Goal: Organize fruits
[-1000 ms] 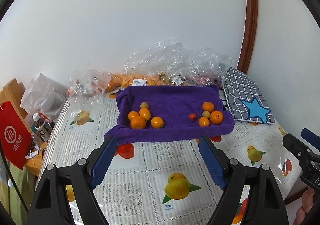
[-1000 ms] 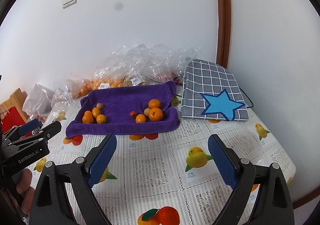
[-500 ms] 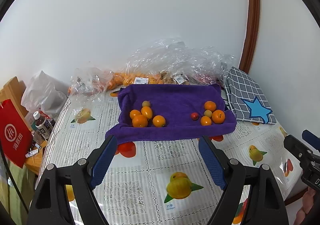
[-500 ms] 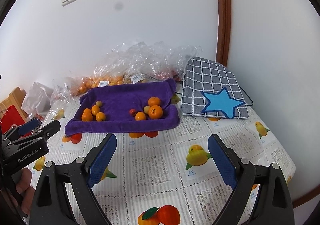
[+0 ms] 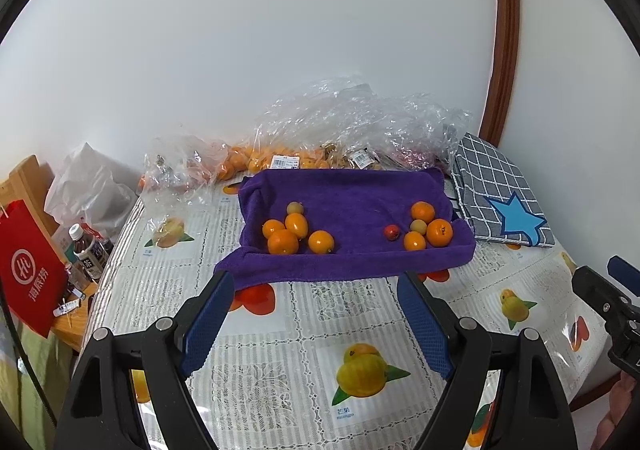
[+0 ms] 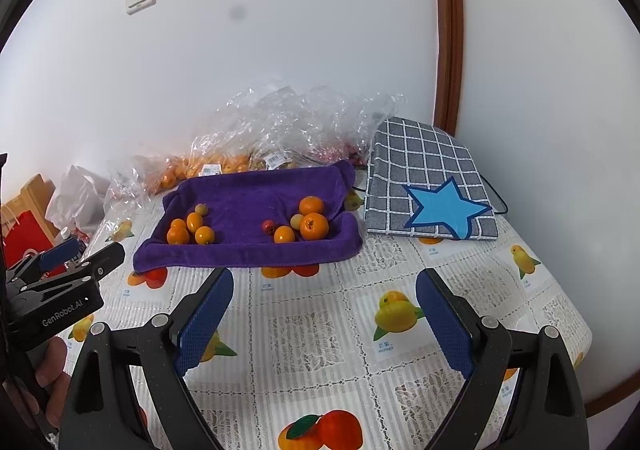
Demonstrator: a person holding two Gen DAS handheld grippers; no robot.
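Note:
A purple towel (image 5: 348, 202) (image 6: 256, 194) lies on the table with fruit in two clusters. The left cluster (image 5: 294, 232) (image 6: 192, 228) has several orange fruits and one small pale one. The right cluster (image 5: 426, 228) (image 6: 306, 222) has orange fruits, a pale one and a small red fruit (image 5: 391, 232) (image 6: 269, 226). My left gripper (image 5: 316, 326) is open and empty, short of the towel's front edge. My right gripper (image 6: 324, 322) is open and empty, nearer the table's front and right of the towel.
Clear plastic bags with more oranges (image 5: 256, 158) (image 6: 208, 166) lie behind the towel against the wall. A grey checked cloth with a blue star (image 5: 504, 198) (image 6: 432, 190) lies at the right. A bottle (image 5: 86, 246) and red bag (image 5: 30, 270) stand off the left edge.
Both views have risen and drawn back slightly, so the towel and fruit sit a little lower in frame. Both grippers stay open. No fruit has moved.

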